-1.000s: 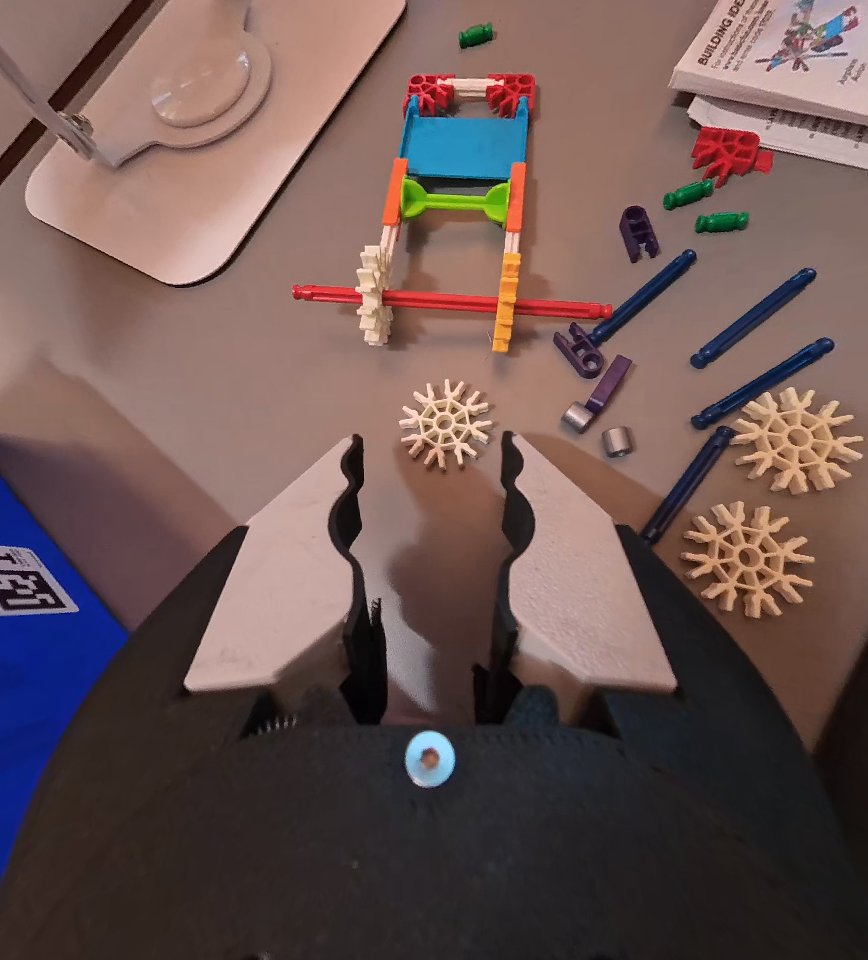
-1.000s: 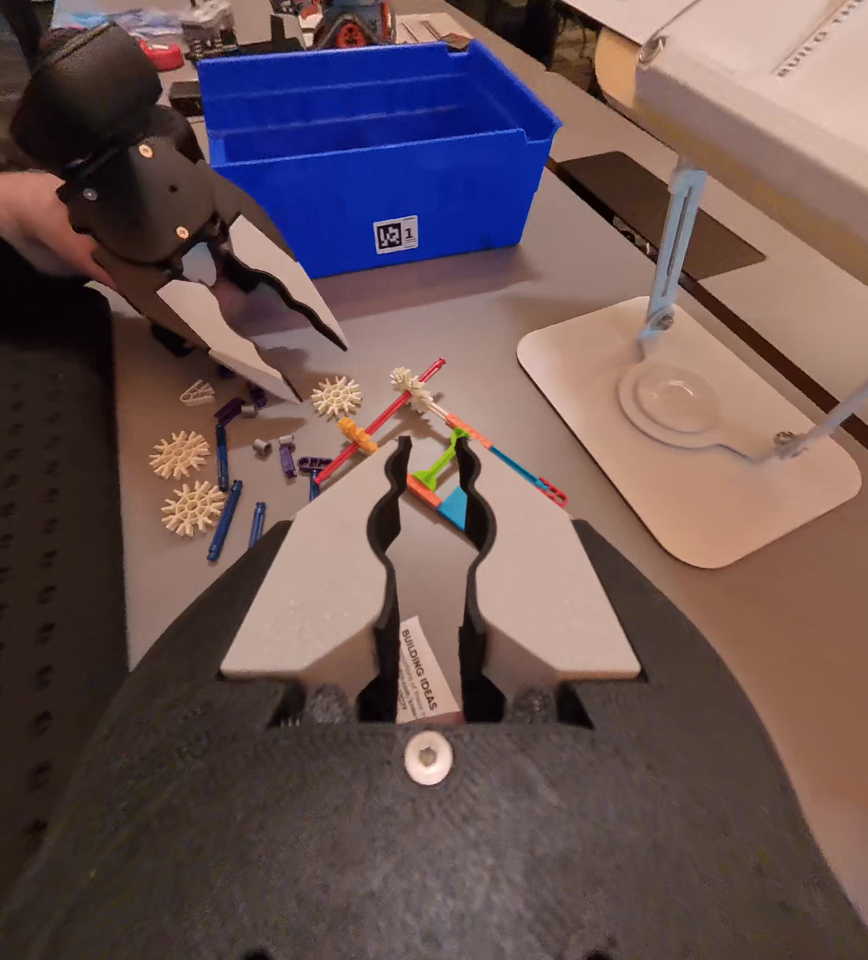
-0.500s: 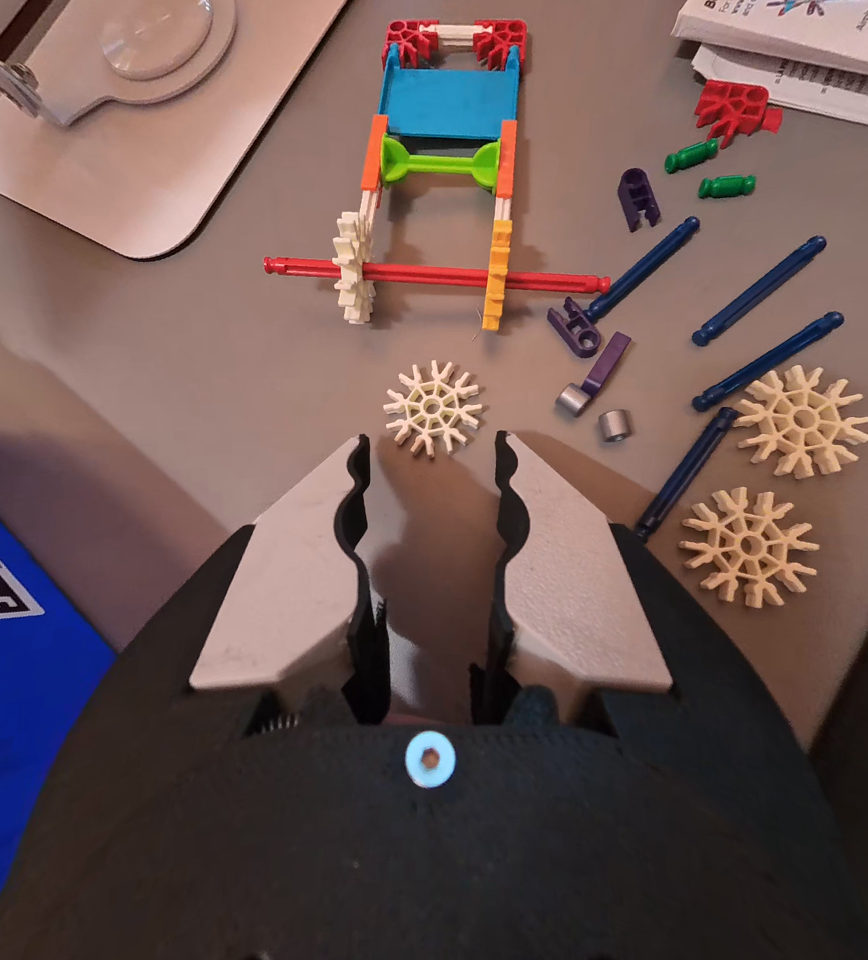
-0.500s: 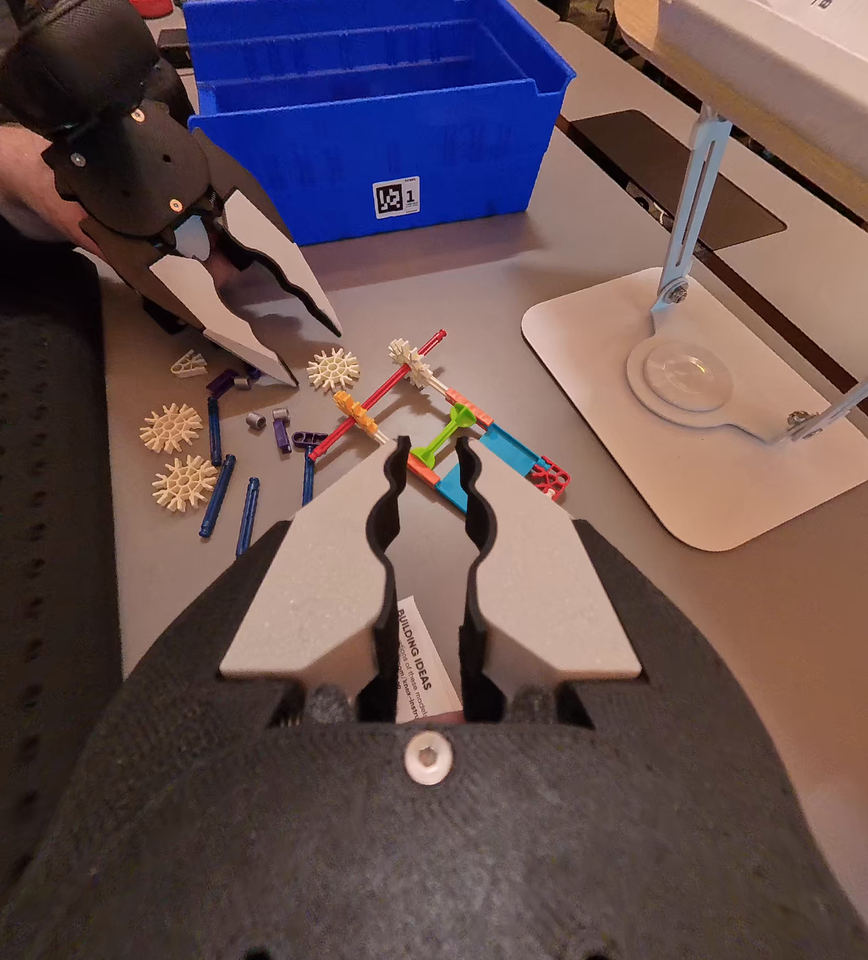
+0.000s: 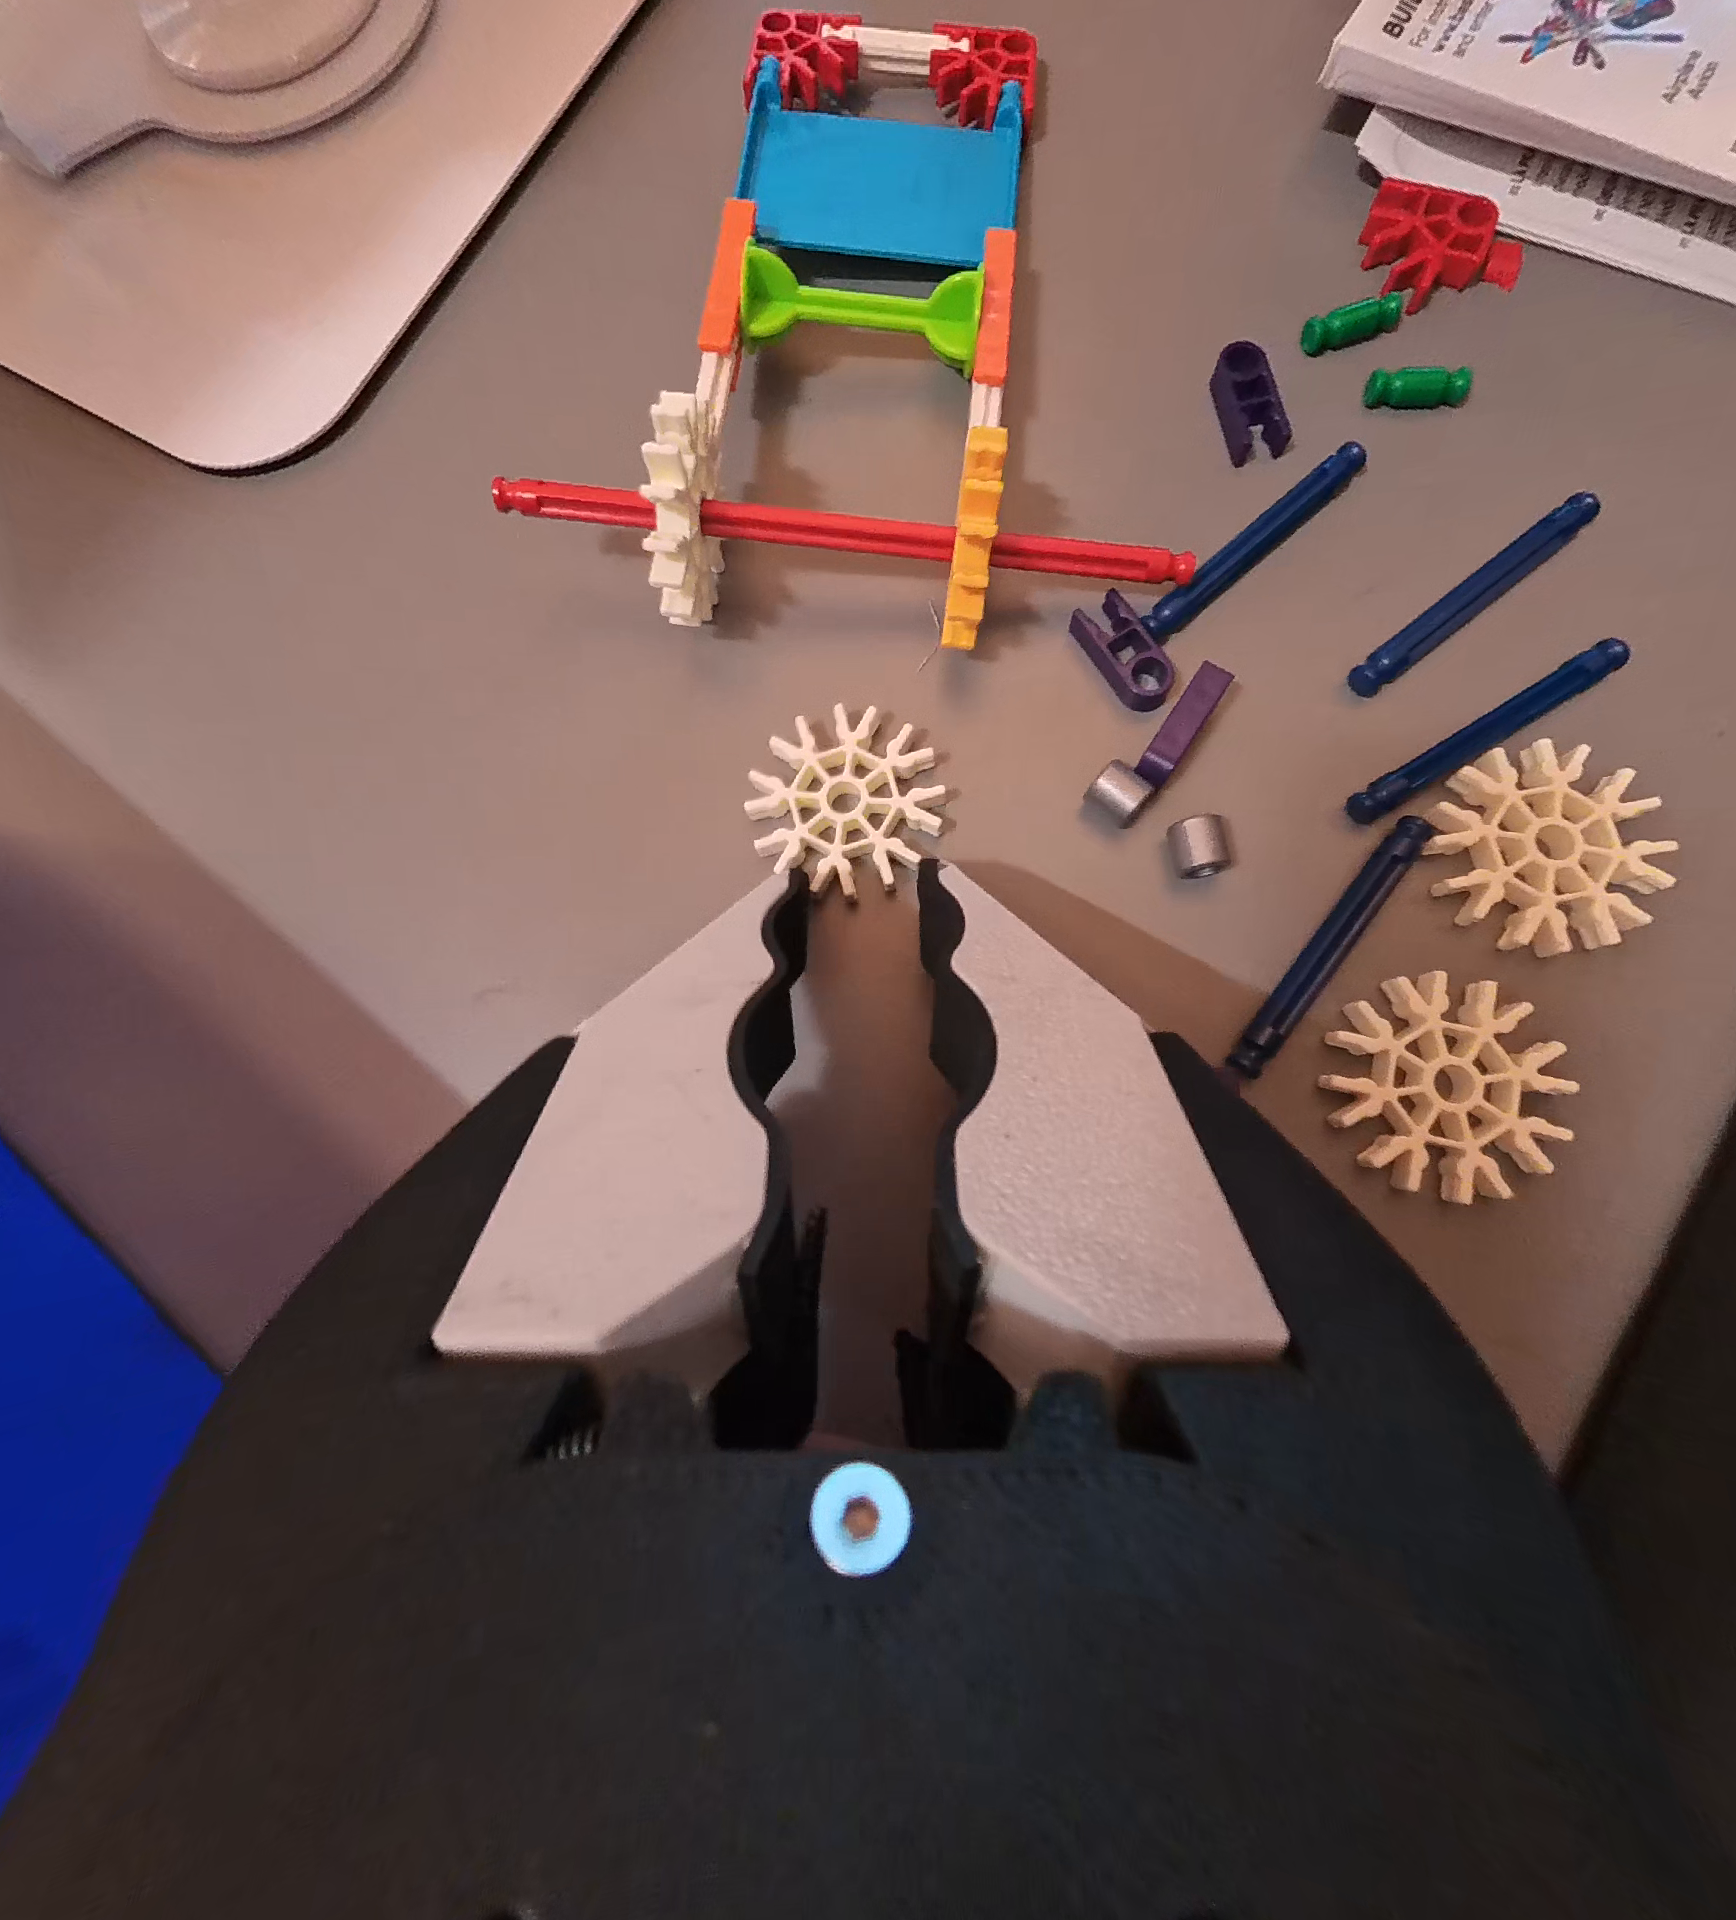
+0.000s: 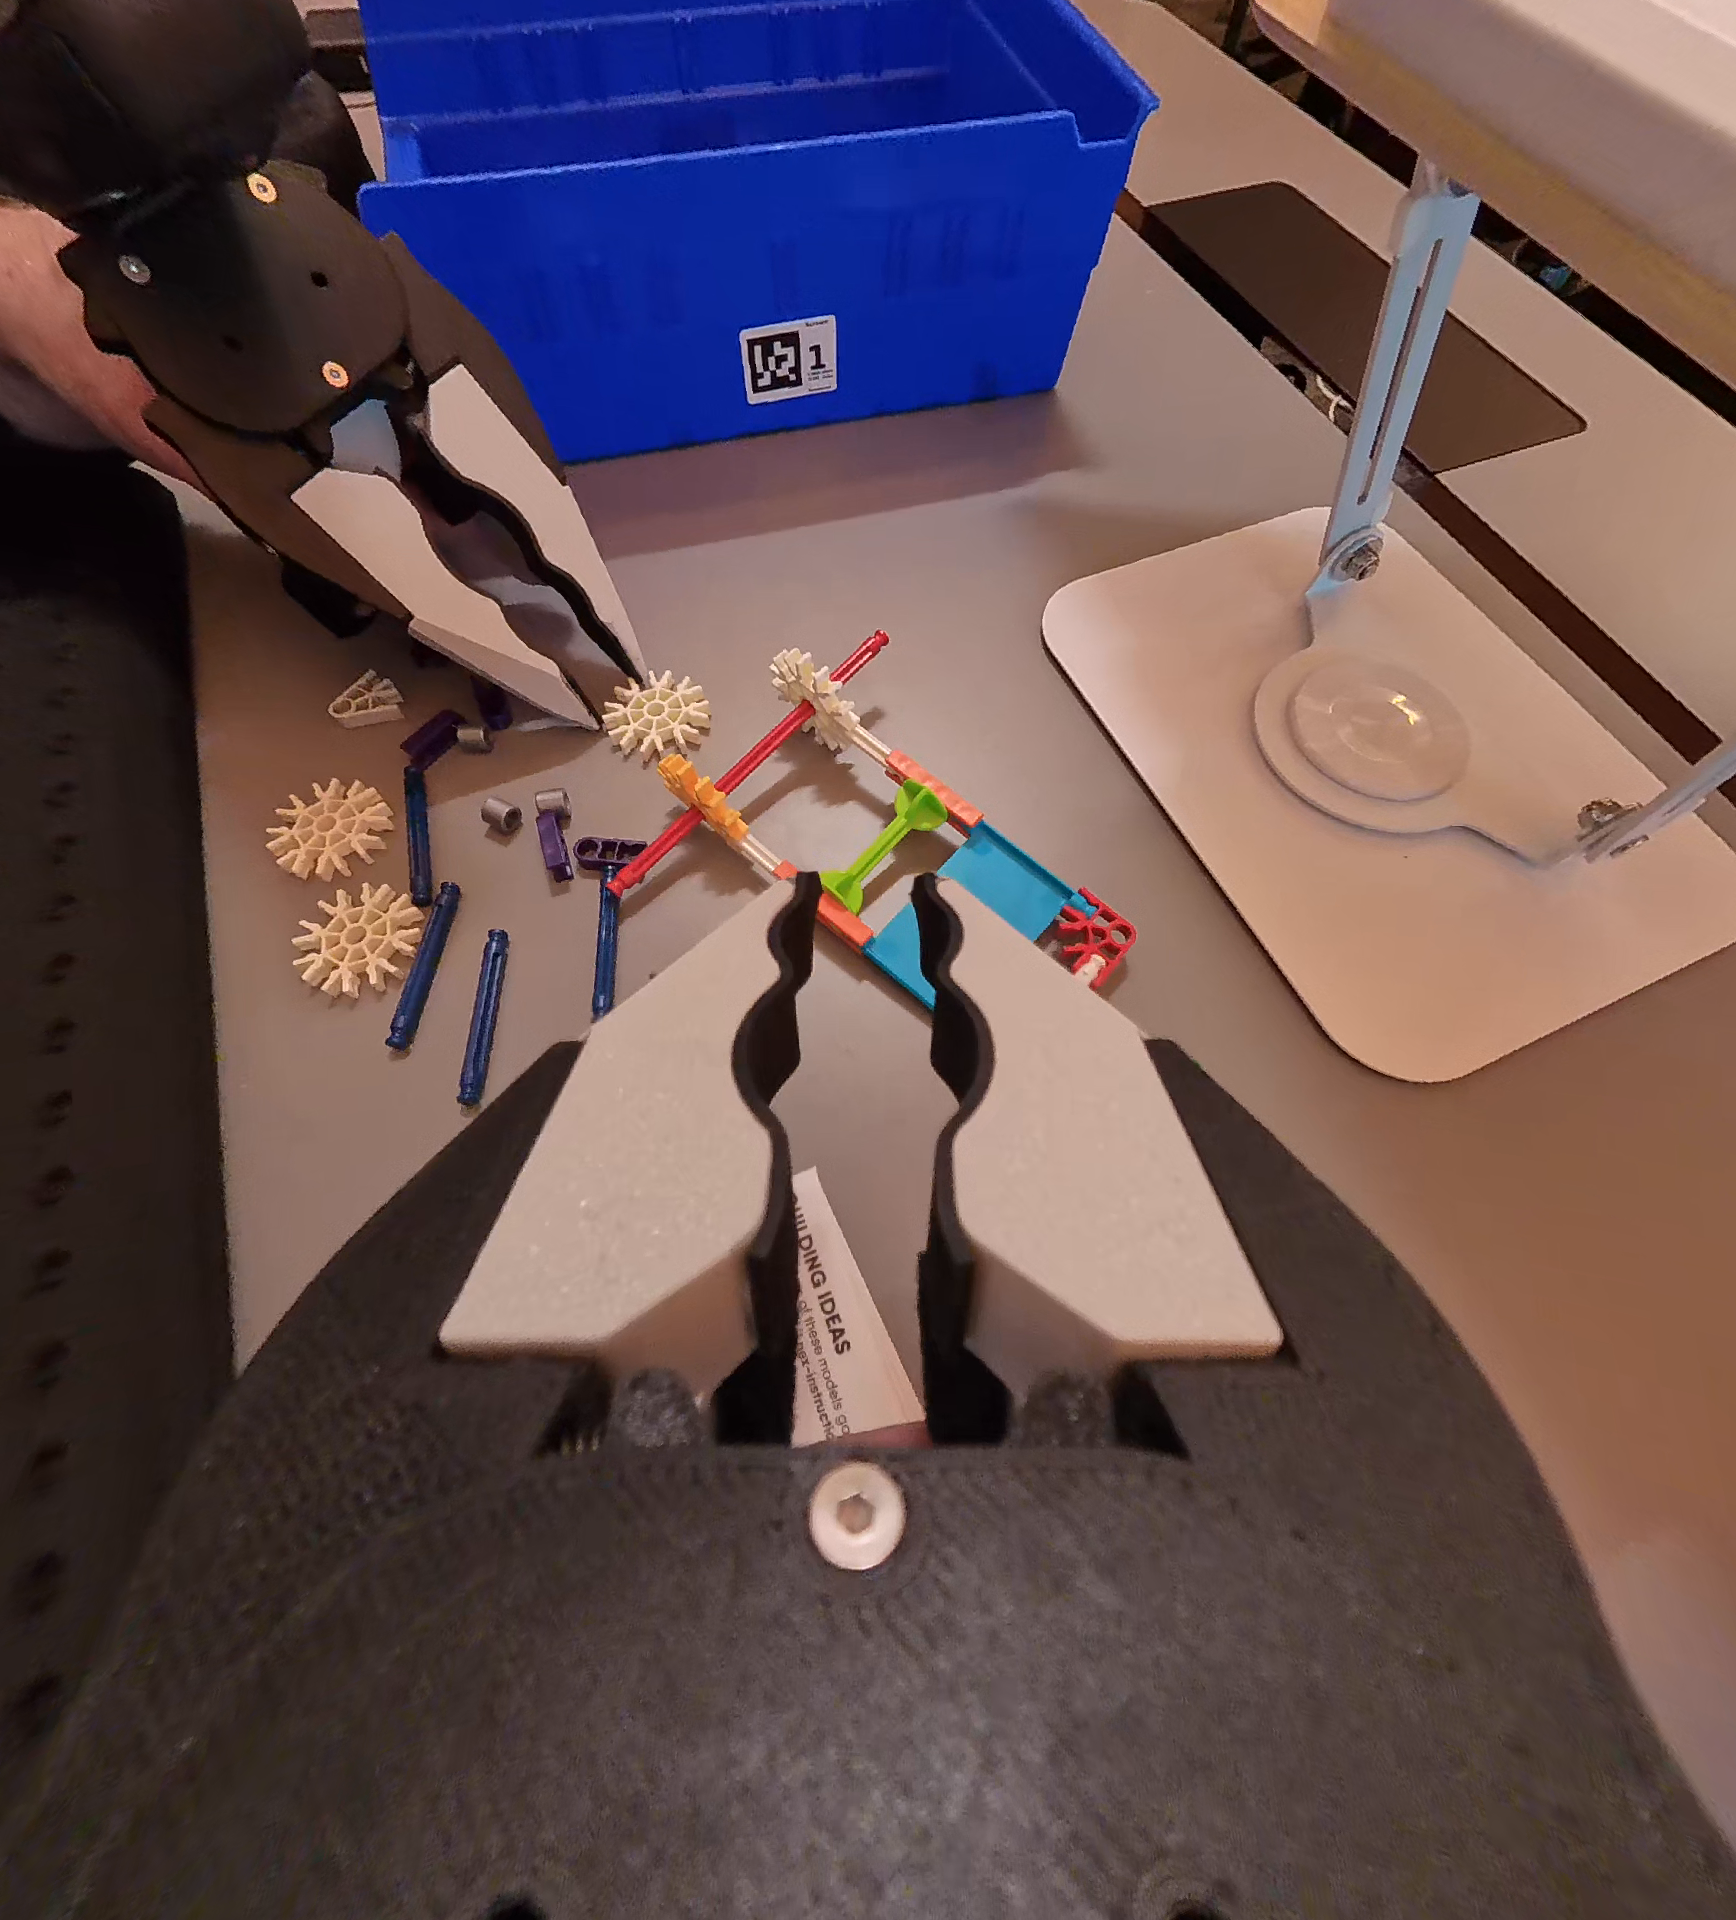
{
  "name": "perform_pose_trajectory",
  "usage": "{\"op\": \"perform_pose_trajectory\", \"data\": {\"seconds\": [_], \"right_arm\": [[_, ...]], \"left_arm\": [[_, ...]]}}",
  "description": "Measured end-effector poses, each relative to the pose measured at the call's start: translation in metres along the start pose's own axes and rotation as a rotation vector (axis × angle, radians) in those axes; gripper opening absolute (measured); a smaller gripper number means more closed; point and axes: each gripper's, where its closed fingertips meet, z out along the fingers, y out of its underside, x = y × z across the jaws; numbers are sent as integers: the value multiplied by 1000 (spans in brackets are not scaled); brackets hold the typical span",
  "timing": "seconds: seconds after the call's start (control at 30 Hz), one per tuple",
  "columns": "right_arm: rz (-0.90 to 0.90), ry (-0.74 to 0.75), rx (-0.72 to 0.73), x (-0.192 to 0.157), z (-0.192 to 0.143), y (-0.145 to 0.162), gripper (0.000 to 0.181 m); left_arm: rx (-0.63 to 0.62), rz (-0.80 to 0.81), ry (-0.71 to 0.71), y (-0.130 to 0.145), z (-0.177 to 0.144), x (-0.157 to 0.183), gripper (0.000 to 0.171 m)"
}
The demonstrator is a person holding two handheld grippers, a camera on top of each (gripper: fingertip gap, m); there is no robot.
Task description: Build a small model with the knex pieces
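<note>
Cream plastic, the small snowflake wheel (image 5: 845,802) lies flat on the grey counter (image 5: 376,727), just near of the half-built frame (image 5: 869,312). The left gripper (image 5: 856,881) tilts down with jaws apart, tips at the wheel's near edge, straddling it. The right gripper (image 6: 862,891), jaws apart and empty, hovers over the frame's blue panel.

I see warm, rather dim indoor light on both feeds, with soft shadows spreading over the table (image 5: 428,727) under my left gripper (image 5: 856,883), sharp focus mid-frame, slight blur on the near housings, and strong wide-angle bending at the edges.
</note>
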Motion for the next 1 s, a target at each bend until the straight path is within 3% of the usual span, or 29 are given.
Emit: {"op": "perform_pose_trajectory", "data": {"seconds": [0.5,0.67,0.9,1.0], "right_arm": [[5,-25,-57,-3,5,10,19],[-1,-56,-91,-11,8,16,19],[-1,-61,-98,-13,11,17,20],[-1,-61,-98,-13,11,17,20]], "left_arm": [[-58,-12,-47,11,-10,-3,14],[-63,-9,-50,13,-14,-2,22],[41,42,-29,-5,-18,3,29],[56,51,-9,-8,-15,6,24]]}}
